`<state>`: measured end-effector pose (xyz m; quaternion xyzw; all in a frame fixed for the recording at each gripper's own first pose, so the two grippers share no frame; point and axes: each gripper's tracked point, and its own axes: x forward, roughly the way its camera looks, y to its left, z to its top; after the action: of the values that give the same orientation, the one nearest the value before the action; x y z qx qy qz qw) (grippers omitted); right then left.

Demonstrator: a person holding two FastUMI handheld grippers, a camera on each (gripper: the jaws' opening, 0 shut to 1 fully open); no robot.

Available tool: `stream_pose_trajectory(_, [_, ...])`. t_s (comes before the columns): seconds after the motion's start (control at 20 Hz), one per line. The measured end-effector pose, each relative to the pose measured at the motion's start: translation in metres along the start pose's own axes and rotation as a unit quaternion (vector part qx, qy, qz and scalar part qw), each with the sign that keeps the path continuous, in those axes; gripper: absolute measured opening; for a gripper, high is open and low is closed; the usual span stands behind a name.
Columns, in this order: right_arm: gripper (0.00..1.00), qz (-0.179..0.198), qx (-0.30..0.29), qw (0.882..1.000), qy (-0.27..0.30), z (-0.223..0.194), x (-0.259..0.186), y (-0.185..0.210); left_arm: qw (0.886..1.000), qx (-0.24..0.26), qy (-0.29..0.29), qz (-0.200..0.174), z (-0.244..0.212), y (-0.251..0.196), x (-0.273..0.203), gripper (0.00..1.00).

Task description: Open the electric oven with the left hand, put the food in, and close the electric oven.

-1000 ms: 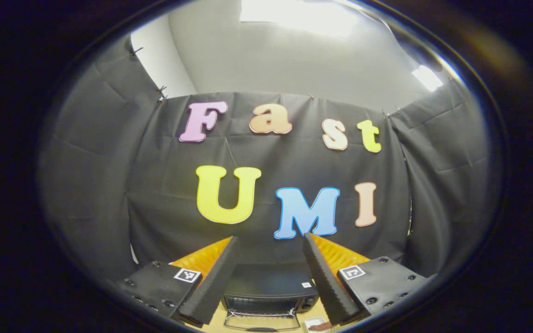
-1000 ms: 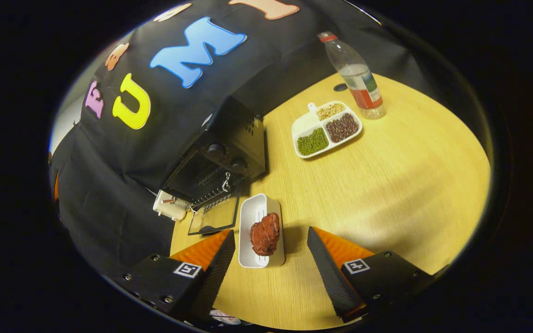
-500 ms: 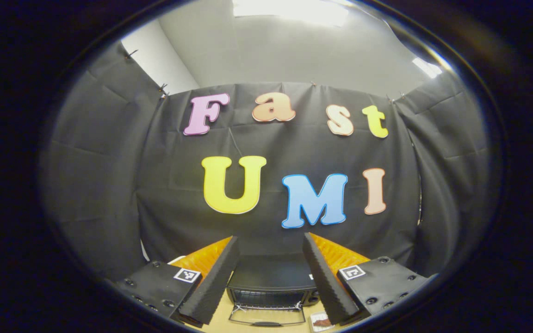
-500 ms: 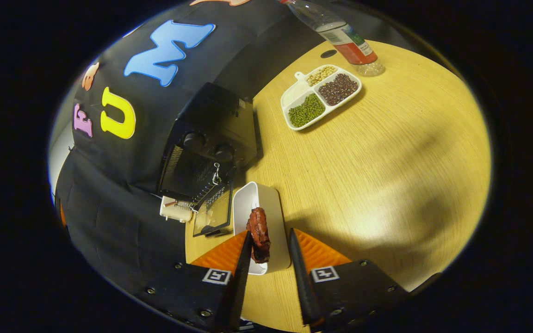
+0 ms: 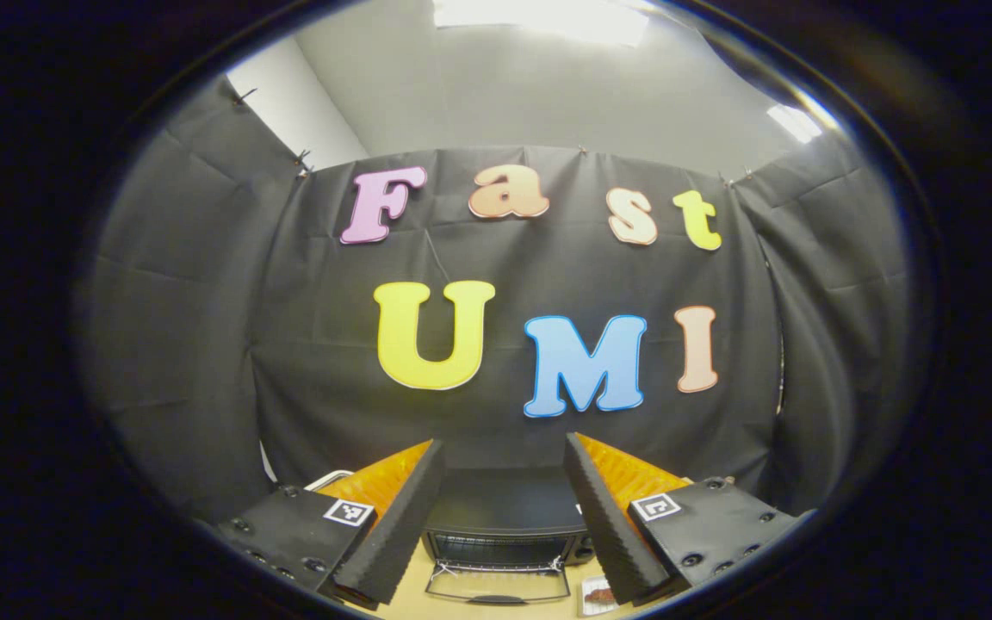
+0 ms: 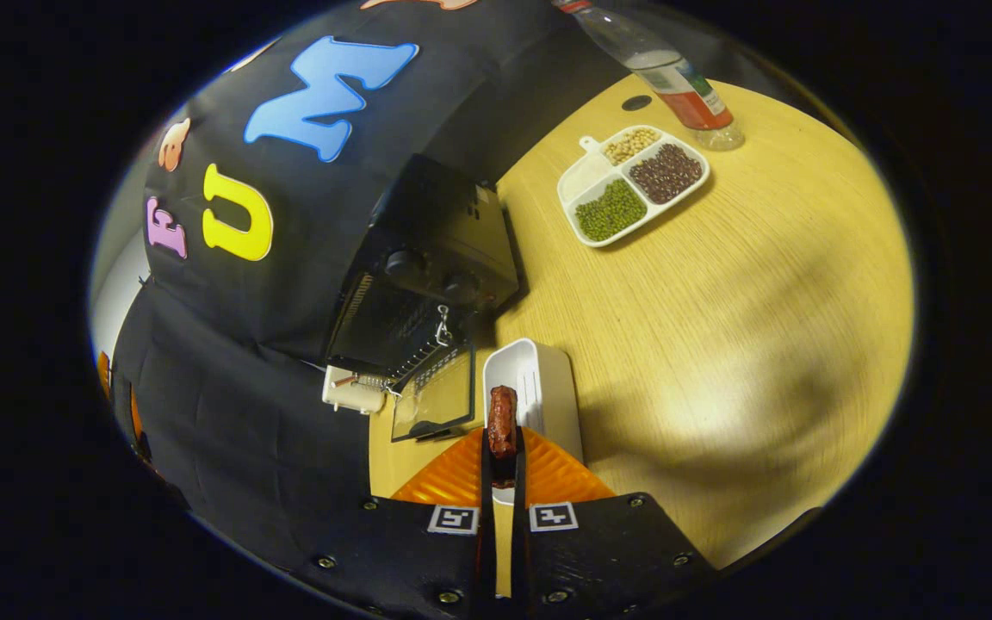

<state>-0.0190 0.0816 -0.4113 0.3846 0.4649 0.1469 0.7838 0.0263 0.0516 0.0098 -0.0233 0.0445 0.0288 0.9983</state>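
Observation:
The black electric oven (image 6: 427, 267) stands on the wooden table against the booth wall, its glass door (image 6: 436, 400) folded down flat. In the left gripper view the oven (image 5: 505, 530) sits low between the fingers of my left gripper (image 5: 500, 517), which is held high, open and holding nothing. My right gripper (image 6: 502, 452) is shut on a reddish-brown piece of meat (image 6: 502, 420), squeezed thin between the fingers over a white rectangular dish (image 6: 539, 396) beside the open door.
A white divided tray (image 6: 634, 185) with green, dark red and pale beans lies on the table (image 6: 763, 344) far right. A plastic bottle (image 6: 677, 82) with a red label stands behind it. A small white object (image 6: 350, 394) sits left of the oven door.
My right gripper closed from wide open onto the meat in the white dish. The left gripper tilted slightly, the oven shifting a little up in its view.

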Motion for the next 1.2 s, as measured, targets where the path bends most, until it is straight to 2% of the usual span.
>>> stream_pose_trajectory(0.4, [0.07,0.105,0.009,0.993,-0.049,0.022,-0.019,0.108,1.000,-0.009,-0.004,-0.022,-0.008,0.046,0.011,0.98])
stream_pose_trajectory(0.45, [0.07,0.120,0.010,0.991,-0.054,0.026,-0.017,0.123,1.000,-0.008,-0.006,-0.025,-0.008,0.049,0.013,0.93])
stream_pose_trajectory(0.55, [0.07,0.143,0.019,0.988,-0.061,0.031,-0.016,0.147,0.999,-0.010,-0.008,-0.032,-0.007,0.057,0.013,0.98])
stream_pose_trajectory(0.65, [0.07,0.159,0.029,0.985,-0.067,0.034,-0.007,0.168,0.999,-0.012,-0.011,-0.033,-0.006,0.069,0.013,0.98])
stream_pose_trajectory(0.9, [0.07,0.163,0.047,0.984,-0.058,0.030,0.027,0.191,1.000,-0.017,-0.005,-0.024,-0.012,0.102,0.015,0.98])
stream_pose_trajectory(1.2, [0.07,0.126,0.057,0.989,-0.047,0.023,0.089,0.197,1.000,-0.013,0.008,-0.006,-0.024,0.142,0.019,0.98])
